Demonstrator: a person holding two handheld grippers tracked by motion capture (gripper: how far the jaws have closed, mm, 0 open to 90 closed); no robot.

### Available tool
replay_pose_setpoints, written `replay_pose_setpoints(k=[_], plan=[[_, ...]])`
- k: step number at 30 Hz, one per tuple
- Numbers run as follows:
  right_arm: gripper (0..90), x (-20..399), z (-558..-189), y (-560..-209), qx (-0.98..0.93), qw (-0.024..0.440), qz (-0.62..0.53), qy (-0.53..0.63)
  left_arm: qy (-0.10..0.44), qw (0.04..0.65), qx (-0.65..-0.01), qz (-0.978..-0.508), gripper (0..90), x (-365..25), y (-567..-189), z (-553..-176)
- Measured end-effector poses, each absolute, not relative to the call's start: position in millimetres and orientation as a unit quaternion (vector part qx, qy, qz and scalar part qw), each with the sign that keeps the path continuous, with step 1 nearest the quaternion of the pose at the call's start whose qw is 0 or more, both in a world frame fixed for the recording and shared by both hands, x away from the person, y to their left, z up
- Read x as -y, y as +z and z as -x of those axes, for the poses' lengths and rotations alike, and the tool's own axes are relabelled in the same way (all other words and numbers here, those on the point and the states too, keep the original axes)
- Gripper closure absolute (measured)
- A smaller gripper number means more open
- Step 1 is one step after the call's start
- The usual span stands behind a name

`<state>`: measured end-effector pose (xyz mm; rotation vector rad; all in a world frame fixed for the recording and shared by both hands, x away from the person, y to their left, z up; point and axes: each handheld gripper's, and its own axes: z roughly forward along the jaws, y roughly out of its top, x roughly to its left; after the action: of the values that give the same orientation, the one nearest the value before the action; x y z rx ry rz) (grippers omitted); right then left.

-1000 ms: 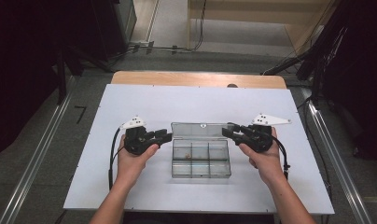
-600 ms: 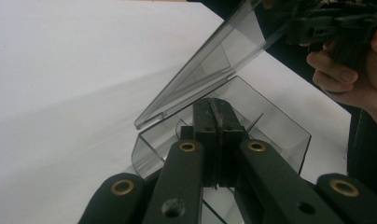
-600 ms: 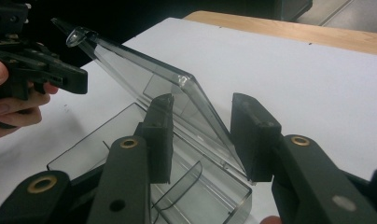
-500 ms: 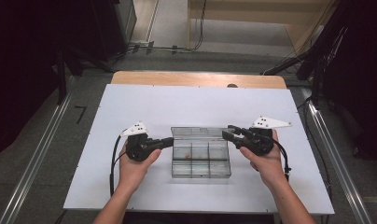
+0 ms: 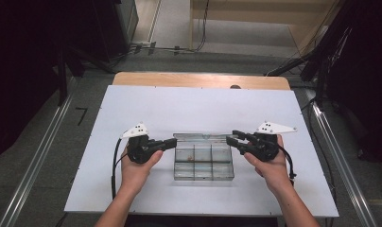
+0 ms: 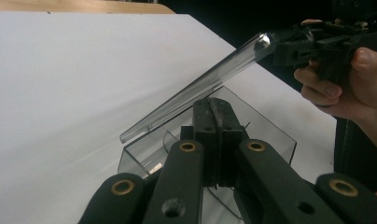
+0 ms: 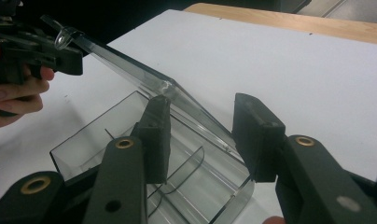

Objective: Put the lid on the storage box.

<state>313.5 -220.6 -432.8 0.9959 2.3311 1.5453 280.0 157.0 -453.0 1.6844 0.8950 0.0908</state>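
While hinged up, clear box [image 5: 203, 163] lid [image 5: 202, 136] tilts, long axis running side to side

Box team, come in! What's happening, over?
Left hand-held gripper shut at lid end. Right hand-held gripper just opening, lid edge between. Clear box lid raised. Nothing blocking.

You're working in a lab-style recording space: a white tabletop [image 5: 189, 113] laid over a wooden bench [image 5: 201, 80], grey carpeted floor around it. Beyond the bench, cables [image 5: 151, 47] trail across the floor; left and right of the tabletop run metal rails [image 5: 38, 156] and dark equipment stands [image 5: 321, 61].
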Motion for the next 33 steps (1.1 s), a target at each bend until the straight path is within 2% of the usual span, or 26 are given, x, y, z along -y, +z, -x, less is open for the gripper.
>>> replay_pose_setpoints(k=[9, 16, 23, 28, 33], plan=[[52.9, 222.0, -309.8, -433.7, -0.785, 0.089, -0.336, 0.514, 0.036, 0.579, -0.379, -0.721, 90.0, -155.4, -453.2, -280.0], [44.8, 223.3, -305.8, -435.1, -0.789, 0.082, -0.333, 0.51, 0.034, 0.58, -0.377, -0.721, 90.0, -153.9, -454.5, -280.5], [43.6, 228.8, -299.4, -438.5, -0.79, 0.081, -0.341, 0.503, 0.033, 0.581, -0.377, -0.72, 90.0, -153.5, -454.4, -279.7], [50.0, 233.0, -294.1, -442.8, -0.79, 0.073, -0.346, 0.501, 0.03, 0.583, -0.375, -0.72, 90.0, -153.5, -454.9, -279.8], [62.7, 234.9, -289.7, -447.2, -0.786, 0.064, -0.362, 0.497, 0.029, 0.583, -0.375, -0.72, 90.0, -153.3, -455.1, -279.4]])
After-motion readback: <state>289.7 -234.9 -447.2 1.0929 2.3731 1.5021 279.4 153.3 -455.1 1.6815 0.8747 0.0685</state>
